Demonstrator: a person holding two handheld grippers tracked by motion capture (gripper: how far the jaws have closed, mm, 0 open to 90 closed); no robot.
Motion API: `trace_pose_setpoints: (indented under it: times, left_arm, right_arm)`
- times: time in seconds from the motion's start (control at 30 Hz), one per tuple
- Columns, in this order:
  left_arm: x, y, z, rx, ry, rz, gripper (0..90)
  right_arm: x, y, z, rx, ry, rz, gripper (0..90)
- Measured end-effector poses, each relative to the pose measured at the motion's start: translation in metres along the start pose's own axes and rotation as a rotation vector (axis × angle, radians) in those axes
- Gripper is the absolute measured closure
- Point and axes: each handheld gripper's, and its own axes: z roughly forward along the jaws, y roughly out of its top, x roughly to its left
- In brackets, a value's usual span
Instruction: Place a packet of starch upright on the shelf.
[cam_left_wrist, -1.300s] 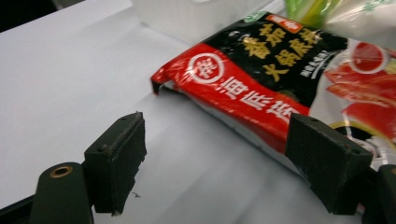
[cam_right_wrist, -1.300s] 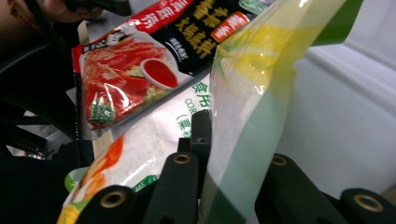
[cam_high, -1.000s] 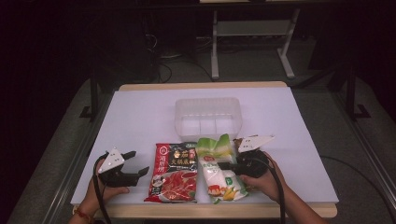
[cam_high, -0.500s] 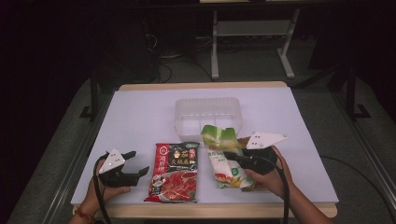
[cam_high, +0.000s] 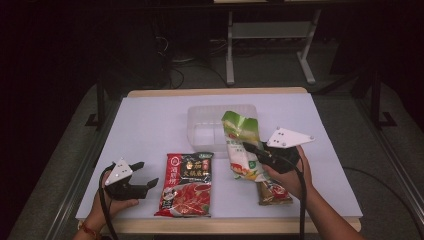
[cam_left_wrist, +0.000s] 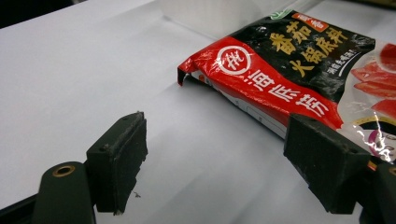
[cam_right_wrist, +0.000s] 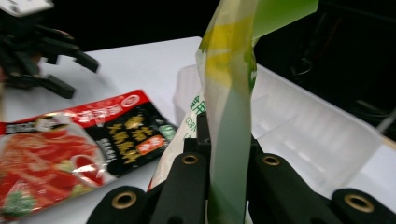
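My right gripper (cam_high: 251, 149) is shut on a green and white packet (cam_high: 241, 145) and holds it tilted upright above the table, just in front of the clear plastic container (cam_high: 210, 125). In the right gripper view the packet (cam_right_wrist: 229, 93) rises edge-on between the closed jaws of that gripper (cam_right_wrist: 224, 154). A red and black sauce packet (cam_high: 187, 182) lies flat near the front edge. My left gripper (cam_high: 145, 175) rests open on the table to its left. In the left gripper view the gripper's (cam_left_wrist: 219, 172) jaws stand wide apart, with the red packet (cam_left_wrist: 289, 70) just ahead.
A brown packet (cam_high: 275, 192) lies on the white table (cam_high: 150, 130) under my right hand. The clear container (cam_right_wrist: 308, 130) is empty. Beyond the table's far edge are a dark floor and a desk frame (cam_high: 270, 45).
My right gripper has lifted the green packet off the table, up and a little right, uncovering the brown packet beneath. The left gripper has not moved.
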Motion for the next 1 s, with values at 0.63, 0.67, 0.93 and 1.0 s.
trace_pose_setpoints:
  times: [0.63,0.67,0.93,1.0]
  left_arm:
    - [-0.002,0.000,0.003,0.009,-0.022,0.005,20.6]
    - [-0.002,0.000,0.004,0.011,-0.025,0.005,20.6]
    - [-0.003,-0.001,0.004,0.012,-0.032,0.008,20.6]
    - [-0.004,-0.001,0.004,0.014,-0.036,0.010,20.6]
  right_arm:
    - [-0.040,0.031,0.028,-0.053,-0.186,-0.008,86.0]
    - [-0.045,0.033,0.037,-0.044,-0.201,-0.004,85.9]
    - [-0.061,0.033,0.064,-0.018,-0.264,0.025,86.0]
    - [-0.068,0.034,0.074,-0.011,-0.295,0.027,86.0]
